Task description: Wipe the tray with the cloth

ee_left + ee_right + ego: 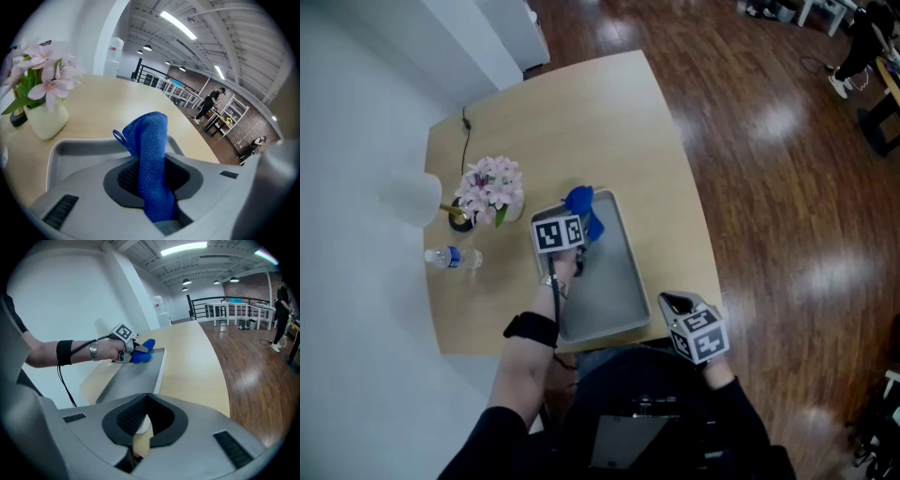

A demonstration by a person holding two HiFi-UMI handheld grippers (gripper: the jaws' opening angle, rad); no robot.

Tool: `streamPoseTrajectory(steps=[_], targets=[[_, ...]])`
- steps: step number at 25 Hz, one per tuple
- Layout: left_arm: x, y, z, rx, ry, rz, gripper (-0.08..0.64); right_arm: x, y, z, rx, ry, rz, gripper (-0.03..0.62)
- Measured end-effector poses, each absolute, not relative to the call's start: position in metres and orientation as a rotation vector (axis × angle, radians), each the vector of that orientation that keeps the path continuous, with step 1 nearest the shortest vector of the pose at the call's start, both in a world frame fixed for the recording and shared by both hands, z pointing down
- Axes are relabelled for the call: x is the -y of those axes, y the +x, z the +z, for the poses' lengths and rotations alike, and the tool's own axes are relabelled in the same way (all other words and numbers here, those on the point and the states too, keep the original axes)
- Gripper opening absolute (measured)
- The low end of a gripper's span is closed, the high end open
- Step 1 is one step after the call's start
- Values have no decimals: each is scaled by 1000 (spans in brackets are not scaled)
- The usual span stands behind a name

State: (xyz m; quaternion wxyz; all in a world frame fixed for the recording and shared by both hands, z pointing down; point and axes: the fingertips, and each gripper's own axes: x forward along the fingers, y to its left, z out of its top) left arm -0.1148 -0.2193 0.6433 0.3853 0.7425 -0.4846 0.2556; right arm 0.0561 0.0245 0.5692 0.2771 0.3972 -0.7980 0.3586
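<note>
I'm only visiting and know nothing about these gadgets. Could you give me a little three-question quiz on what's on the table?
1. True or false: the left gripper grips the cloth.
2. The cloth is: A red, B blue, C green?
3. What stands in the vase near the tray?
Key: 1 true; 2 B; 3 flowers.

The cloth (152, 154) is blue fabric with a fine, fuzzy looped nap. The tray (623, 281) looks smooth, matt grey. The bench (581, 122) is pale wood with a soft sheen; the floor (787, 141) is dark, glossy boards. The left hand-held gripper (151, 180) has a matt grey plastic shell and ribbed black pads (127, 177).
</note>
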Motion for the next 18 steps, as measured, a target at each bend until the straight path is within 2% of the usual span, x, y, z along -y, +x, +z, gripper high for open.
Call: streamPoseTrajectory(steps=[18], targets=[[219, -111, 664, 1260, 1876, 775, 112, -30, 62, 567, 2133, 1082, 988, 5]])
